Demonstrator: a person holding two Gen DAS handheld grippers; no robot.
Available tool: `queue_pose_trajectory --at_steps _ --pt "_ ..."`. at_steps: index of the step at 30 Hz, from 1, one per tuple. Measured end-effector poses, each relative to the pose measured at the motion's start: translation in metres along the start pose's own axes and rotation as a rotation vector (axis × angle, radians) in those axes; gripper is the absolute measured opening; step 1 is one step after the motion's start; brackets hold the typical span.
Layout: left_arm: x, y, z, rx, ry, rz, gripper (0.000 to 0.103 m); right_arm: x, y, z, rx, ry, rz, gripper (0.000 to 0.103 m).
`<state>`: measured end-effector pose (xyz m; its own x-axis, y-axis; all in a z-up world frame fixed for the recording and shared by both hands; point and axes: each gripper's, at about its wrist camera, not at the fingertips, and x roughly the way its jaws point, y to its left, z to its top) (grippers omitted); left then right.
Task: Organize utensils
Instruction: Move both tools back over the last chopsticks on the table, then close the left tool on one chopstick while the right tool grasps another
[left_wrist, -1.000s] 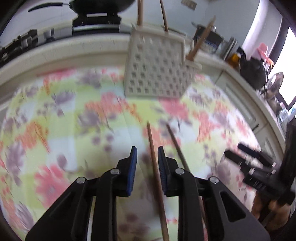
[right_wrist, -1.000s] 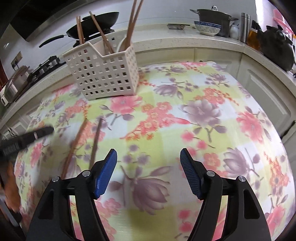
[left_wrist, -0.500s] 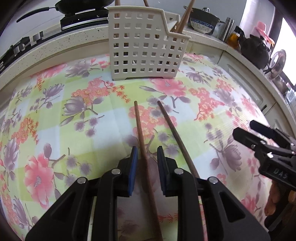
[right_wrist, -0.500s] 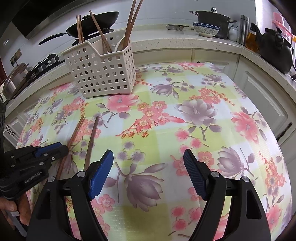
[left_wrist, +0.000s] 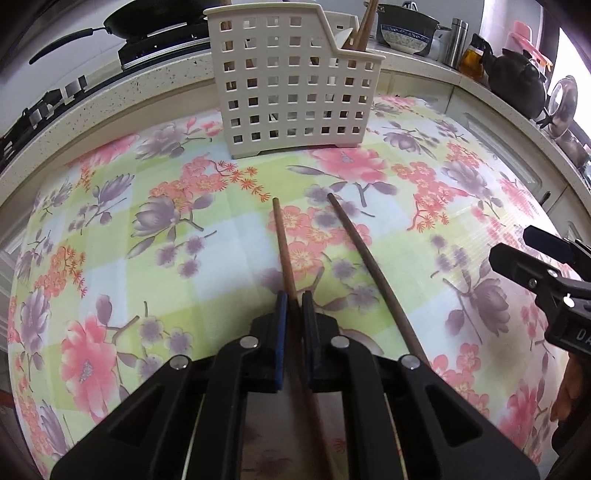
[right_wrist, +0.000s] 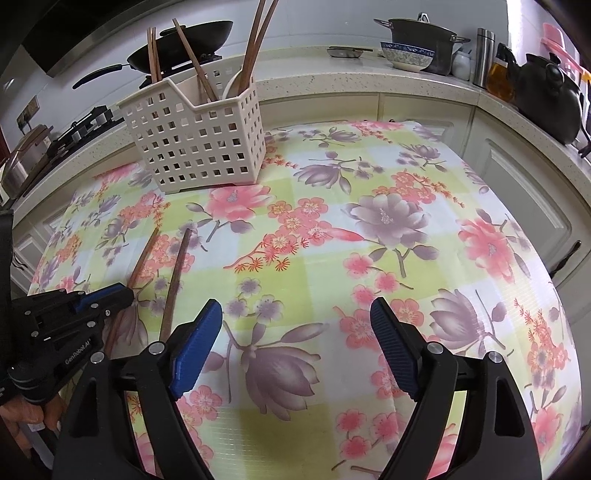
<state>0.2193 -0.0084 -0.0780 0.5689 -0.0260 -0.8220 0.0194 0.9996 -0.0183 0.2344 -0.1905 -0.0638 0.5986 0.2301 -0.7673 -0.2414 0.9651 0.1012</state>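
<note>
Two brown chopsticks lie on the floral tablecloth. My left gripper (left_wrist: 293, 295) is shut on the left chopstick (left_wrist: 283, 240), down at the cloth. The second chopstick (left_wrist: 364, 254) lies free just to its right. The white perforated utensil basket (left_wrist: 291, 85) stands beyond them and holds several chopsticks. In the right wrist view the left gripper (right_wrist: 125, 293) grips the left chopstick (right_wrist: 144, 254), the other chopstick (right_wrist: 177, 273) lies beside it, and the basket (right_wrist: 199, 140) stands at the far left. My right gripper (right_wrist: 295, 314) is open and empty above the cloth.
A kitchen counter (right_wrist: 332, 74) runs behind the table with a wok (right_wrist: 199, 40), a pot (right_wrist: 421, 37), a bowl (right_wrist: 406, 55) and a dark kettle (right_wrist: 546, 99). The right gripper shows at the right edge of the left wrist view (left_wrist: 546, 273).
My left gripper has lowered over the left chopstick and closed on it. The right gripper has stayed open and nearly still.
</note>
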Motion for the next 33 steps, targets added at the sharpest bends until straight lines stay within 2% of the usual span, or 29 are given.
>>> queue_pose_trajectory --at_steps 5,14,20,24,27,31,33 --pt "-0.003 0.012 -0.003 -0.013 0.006 0.001 0.007 0.001 0.010 0.001 -0.008 0.004 0.013 0.079" --pt "-0.013 0.051 -0.016 -0.084 0.006 -0.003 0.007 0.018 0.070 0.000 -0.121 0.051 0.078 0.078" --pt "-0.017 0.069 -0.022 -0.116 0.000 -0.031 0.008 0.032 0.088 0.001 -0.156 0.102 0.046 0.066" --pt "-0.017 0.070 -0.021 -0.117 0.008 -0.036 0.008 0.040 0.089 -0.001 -0.151 0.134 0.024 0.064" --pt "-0.016 0.065 -0.020 -0.089 0.009 -0.012 0.008 0.043 0.092 -0.001 -0.159 0.146 0.008 0.065" --pt "-0.016 0.057 -0.020 -0.041 0.013 -0.007 0.020 0.045 0.094 0.001 -0.165 0.163 0.005 0.066" --pt "-0.016 0.050 -0.020 -0.007 0.018 0.022 0.024 0.046 0.093 0.002 -0.158 0.170 0.005 0.068"
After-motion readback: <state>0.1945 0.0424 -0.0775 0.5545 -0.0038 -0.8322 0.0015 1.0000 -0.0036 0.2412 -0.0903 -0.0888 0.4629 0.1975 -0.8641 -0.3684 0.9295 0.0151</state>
